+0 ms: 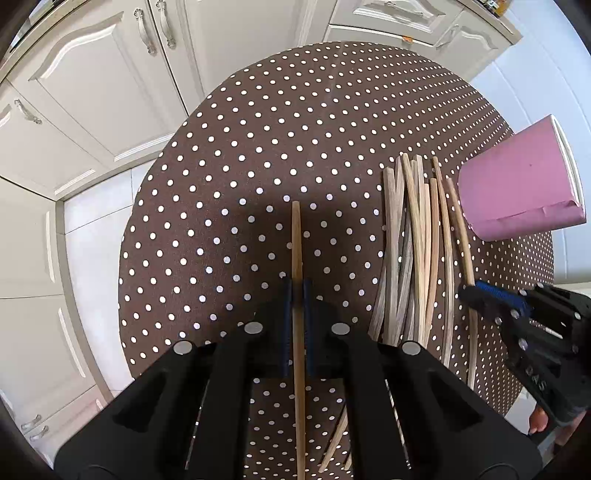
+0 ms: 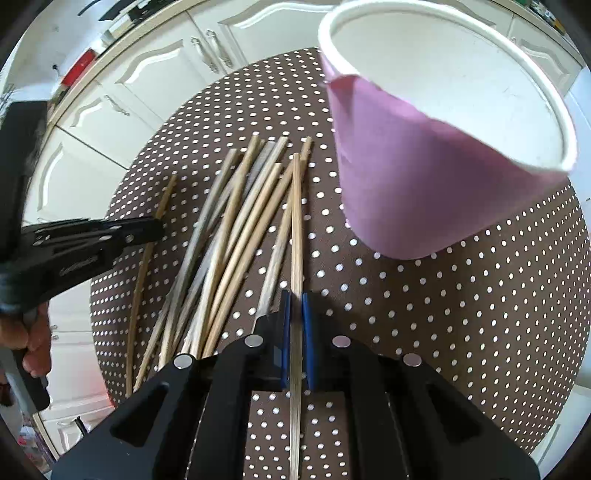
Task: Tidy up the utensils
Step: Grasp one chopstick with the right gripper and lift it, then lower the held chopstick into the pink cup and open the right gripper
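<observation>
By pile (image 2: pixel 236 236): both grippers (image 1: pixel 297 291) (image 2: pixel 296 299) clamp chopsticks (image 1: pixel 296 243) (image 2: pixel 296 221); room L.

brown polka-dot tablecloth (image 1: pixel 295 129), cream cabinet doors (image 1: pixel 92 92) with metal handles (image 1: pixel 142 31)

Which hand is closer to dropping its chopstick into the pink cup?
Probably the right. The right gripper is shut on a chopstick right beside the pink cup. The left gripper also clamps a chopstick, but the chopstick pile lies between it and the cup.
</observation>
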A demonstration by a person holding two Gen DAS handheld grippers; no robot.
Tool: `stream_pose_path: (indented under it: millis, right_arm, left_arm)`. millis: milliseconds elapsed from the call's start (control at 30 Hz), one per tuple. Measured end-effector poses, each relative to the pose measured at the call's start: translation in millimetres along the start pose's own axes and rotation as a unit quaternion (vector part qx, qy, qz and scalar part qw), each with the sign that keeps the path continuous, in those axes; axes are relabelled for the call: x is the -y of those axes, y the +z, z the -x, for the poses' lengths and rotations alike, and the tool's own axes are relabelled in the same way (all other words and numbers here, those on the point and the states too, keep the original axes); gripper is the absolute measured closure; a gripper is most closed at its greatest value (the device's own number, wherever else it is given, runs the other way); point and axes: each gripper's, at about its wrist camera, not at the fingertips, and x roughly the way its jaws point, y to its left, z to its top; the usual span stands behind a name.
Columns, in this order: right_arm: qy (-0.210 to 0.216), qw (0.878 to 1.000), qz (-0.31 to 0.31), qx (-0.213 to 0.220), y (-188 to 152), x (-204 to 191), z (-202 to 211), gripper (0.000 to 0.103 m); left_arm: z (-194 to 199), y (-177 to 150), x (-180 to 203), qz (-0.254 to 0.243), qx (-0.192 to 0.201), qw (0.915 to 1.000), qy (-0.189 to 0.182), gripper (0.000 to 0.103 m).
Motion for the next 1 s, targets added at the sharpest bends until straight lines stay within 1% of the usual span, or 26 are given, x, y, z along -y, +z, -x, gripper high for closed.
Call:
stream_pose_path:
  millis: [100,200,333,400,600,833,933,1000]
  right_arm:
    - [0.018,1.0,-0.001,0.01,-7,-4,10,0.098]
    - [0.034,0.999,0.0,0.025,-9,-5,24,0.098]
    - [0.054,0.997,0.009,0.047,-8,-9,42,0.098]
    - [0.06,0.996,0.011,0.059,-6,-12,47,0.098]
    - [0.067,0.993,0.024,0.097,-4,-10,78,0.098]
    - [0.069,0.986,0.04,0.144,-4,-9,119,0.098]
    - [0.069,0.983,0.043,0.167,-3,-7,142,0.098]
    - [0.067,0.98,0.045,0.181,-1,-5,157,0.098]
  left_arm:
    - [2,-2,1,0.003,0.0,1.0,0.001,0.097]
    - [14,-8,1,0.015,0.016,0.9994,-0.026,0.097]
    - [36,-18,9,0.009,0.037,0.9986,-0.036,0.097]
    - [43,-17,14,0.008,0.046,0.9979,-0.044,0.097]
    - [85,-21,27,-0.002,0.083,0.9947,-0.062,0.097]
    - [151,-27,45,-0.017,0.144,0.9852,-0.09,0.097]
    - [176,-27,57,-0.027,0.168,0.9802,-0.102,0.097]
    - [194,-26,67,-0.035,0.191,0.9752,-0.107,0.097]
